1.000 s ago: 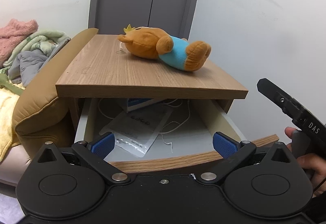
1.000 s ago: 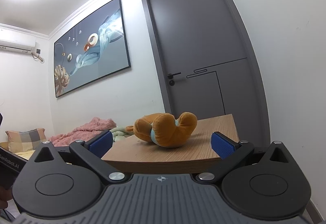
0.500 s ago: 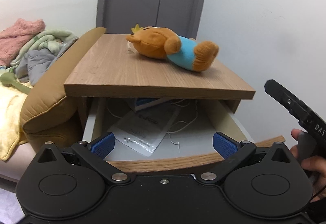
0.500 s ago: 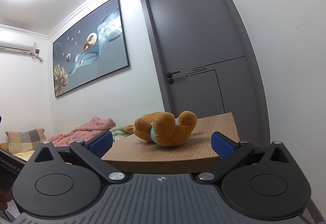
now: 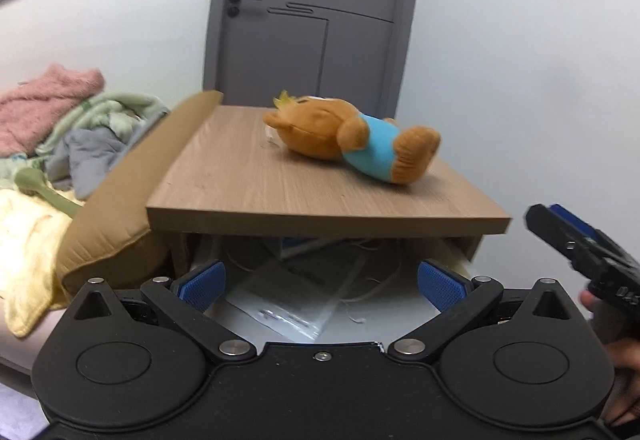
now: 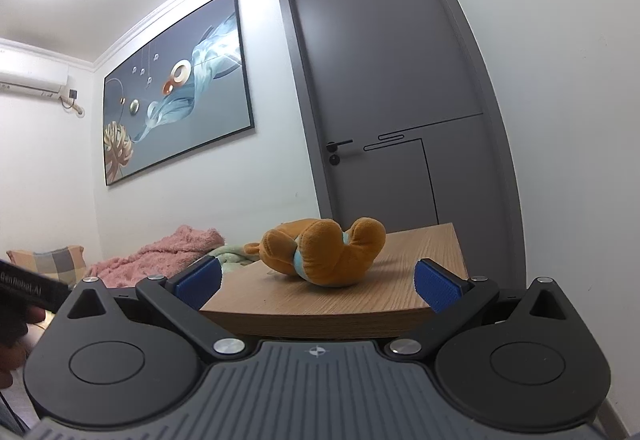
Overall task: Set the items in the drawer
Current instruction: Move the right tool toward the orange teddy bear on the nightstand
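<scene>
Both grippers gape wide with nothing in them; the toy bear lies on the nightstand.

The left gripper (image 5: pixel 322 282) hangs over the open drawer (image 5: pixel 360 314), and the nightstand (image 5: pixel 304 191) looks closer than a second ago. The toy bear (image 5: pixel 352 139) in a blue shirt lies at 12 o'clock. A clear bag (image 5: pixel 288 310) in the drawer has writing too blurry to read. The right gripper (image 6: pixel 318 284) faces the bear's feet. At 9 o'clock a black bar reads "GenRobot.AI" (image 6: pixel 22 286).
</scene>
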Demonstrator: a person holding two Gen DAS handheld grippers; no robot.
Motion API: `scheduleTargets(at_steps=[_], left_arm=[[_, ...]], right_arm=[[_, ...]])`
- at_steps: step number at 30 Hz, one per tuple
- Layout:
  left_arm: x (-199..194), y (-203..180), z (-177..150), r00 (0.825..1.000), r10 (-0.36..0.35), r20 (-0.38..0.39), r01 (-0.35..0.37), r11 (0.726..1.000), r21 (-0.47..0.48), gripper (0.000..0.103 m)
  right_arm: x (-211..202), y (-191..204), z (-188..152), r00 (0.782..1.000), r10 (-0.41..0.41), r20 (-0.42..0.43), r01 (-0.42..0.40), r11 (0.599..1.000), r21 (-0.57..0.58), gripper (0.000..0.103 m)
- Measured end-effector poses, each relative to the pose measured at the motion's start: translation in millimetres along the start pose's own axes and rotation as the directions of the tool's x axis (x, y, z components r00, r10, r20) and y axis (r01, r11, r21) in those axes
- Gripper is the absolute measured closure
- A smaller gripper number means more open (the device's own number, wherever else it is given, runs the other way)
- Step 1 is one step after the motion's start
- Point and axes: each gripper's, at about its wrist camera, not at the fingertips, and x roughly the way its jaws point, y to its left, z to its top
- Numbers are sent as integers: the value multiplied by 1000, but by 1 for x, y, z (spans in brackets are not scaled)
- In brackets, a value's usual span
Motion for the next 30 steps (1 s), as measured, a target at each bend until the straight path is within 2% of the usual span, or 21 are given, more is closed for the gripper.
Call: scheduleTargets(at_steps=[3, 6, 11, 13, 15, 18, 23, 30], left_arm=[[5, 0, -3, 1000, 8, 8, -8, 1000, 5, 1], [7, 0, -13, 999, 12, 52, -14, 999, 40, 1], [8, 8, -30, 991, -11, 131, 5, 999, 43, 1], [9, 10, -34, 990, 7, 139, -11, 999, 30, 1], [8, 12, -39, 989, -16, 148, 13, 1000, 20, 1], [4, 12, -42, 980, -46, 193, 44, 999, 17, 1], [-3, 9, -43, 963, -51, 264, 40, 998, 49, 1], [-4, 7, -55, 958, -14, 287, -15, 995, 96, 1]], right_arm=[[-1, 5, 1, 1000, 6, 5, -6, 1000, -4, 0], [-2, 12, 1, 1000, 16, 14, -15, 1000, -24, 0], [-5, 22, -1, 999, 38, 12, -38, 998, -46, 0], [-6, 25, -1, 999, 46, 12, -45, 998, -54, 0], [-7, 27, -1, 999, 48, 14, -48, 997, -57, 0], [-6, 28, 1, 998, 61, 0, -61, 997, -41, 0], [5, 27, 15, 997, 78, -4, -78, 997, -23, 0], [76, 28, 63, 984, 61, -168, -77, 993, -87, 0]])
